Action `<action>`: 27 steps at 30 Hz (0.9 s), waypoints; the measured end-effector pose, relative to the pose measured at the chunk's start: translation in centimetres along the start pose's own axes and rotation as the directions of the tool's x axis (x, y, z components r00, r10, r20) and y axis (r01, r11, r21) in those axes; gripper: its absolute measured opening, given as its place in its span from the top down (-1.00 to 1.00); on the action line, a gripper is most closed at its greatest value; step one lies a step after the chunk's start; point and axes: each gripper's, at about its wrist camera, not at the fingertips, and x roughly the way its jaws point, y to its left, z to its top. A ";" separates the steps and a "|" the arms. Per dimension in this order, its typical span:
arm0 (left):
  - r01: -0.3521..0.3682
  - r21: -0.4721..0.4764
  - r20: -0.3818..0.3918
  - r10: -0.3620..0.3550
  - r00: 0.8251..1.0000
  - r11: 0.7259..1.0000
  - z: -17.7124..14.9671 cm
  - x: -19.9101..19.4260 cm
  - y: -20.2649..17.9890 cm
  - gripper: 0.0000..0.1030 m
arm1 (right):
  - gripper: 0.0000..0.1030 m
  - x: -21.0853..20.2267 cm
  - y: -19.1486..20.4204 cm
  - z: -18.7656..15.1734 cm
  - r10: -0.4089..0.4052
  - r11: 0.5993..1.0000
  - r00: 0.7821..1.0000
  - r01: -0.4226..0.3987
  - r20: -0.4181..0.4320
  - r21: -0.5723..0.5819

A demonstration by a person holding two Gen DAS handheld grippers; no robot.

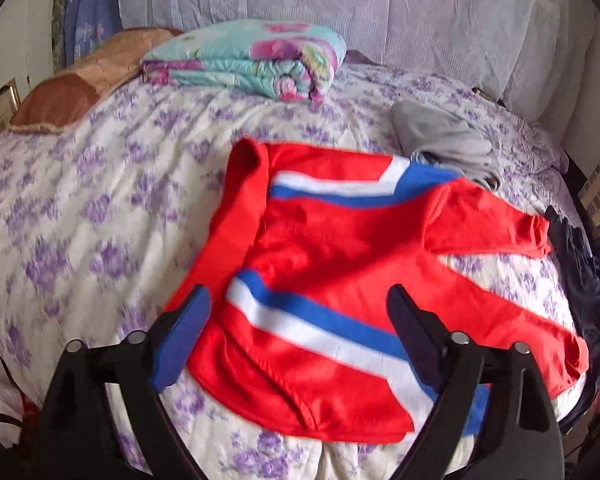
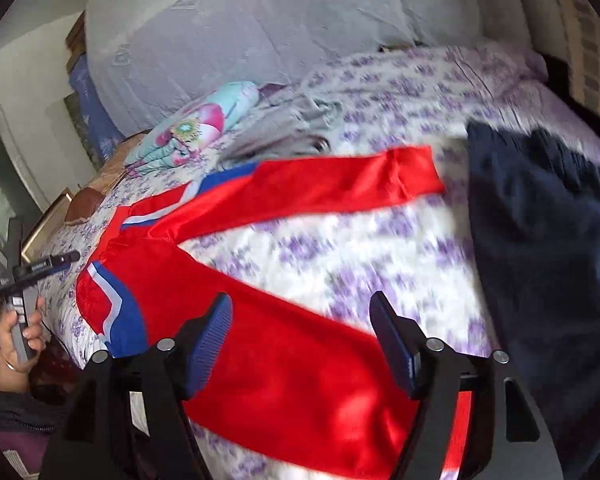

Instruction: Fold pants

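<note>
- Centrally, the shiny red pants with blue and white stripes [image 1: 332,264] lie spread on the white quilted bedspread with purple flowers [image 1: 92,208], filling the lower middle of the left wrist view; their two legs splay toward the right edge of that frame.
- In the right wrist view the same red pants [image 2: 284,360] run from the left middle down to the bottom centre, with one leg reaching toward the upper right.
- The left gripper [image 1: 298,332] hangs above the waist end of the pants at the bottom of its frame, jaws spread wide and grasping nothing.
- The right gripper [image 2: 300,344] hovers over a red leg at the bottom of its frame, likewise spread wide and empty.
- A folded turquoise quilt with pink flowers [image 1: 252,60] sits in the upper middle of the left wrist view, a brown cushion [image 1: 80,88] at the upper left.
- A crumpled grey garment [image 1: 440,136] rests just beyond the pants, upper right of centre.
- A dark navy garment [image 2: 540,240] covers the right side of the right wrist view, near the upper leg's cuff.
- Motion blur softens both views.
</note>
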 end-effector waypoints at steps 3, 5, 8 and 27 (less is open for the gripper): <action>-0.043 -0.059 -0.033 0.041 0.999 0.997 4.6 3.3 1.8 -0.82 | -0.47 3.4 4.0 5.2 0.061 0.987 0.998 -0.065 -0.029 -0.150; -0.057 -0.116 -0.105 0.045 0.993 0.992 7.1 7.0 3.9 -0.82 | -0.47 6.9 7.1 8.1 0.062 0.962 0.996 -0.079 -0.069 -0.260; -0.070 -0.231 -0.219 0.018 0.976 0.971 9.0 12.2 6.9 -0.79 | -0.47 13.0 11.5 11.7 0.035 0.896 0.989 -0.096 -0.146 -0.433; -0.031 -0.119 -0.237 0.002 0.972 0.992 12.1 18.4 3.7 0.20 | 0.94 34.1 14.1 16.4 -0.026 0.781 0.899 -0.255 -0.437 -0.570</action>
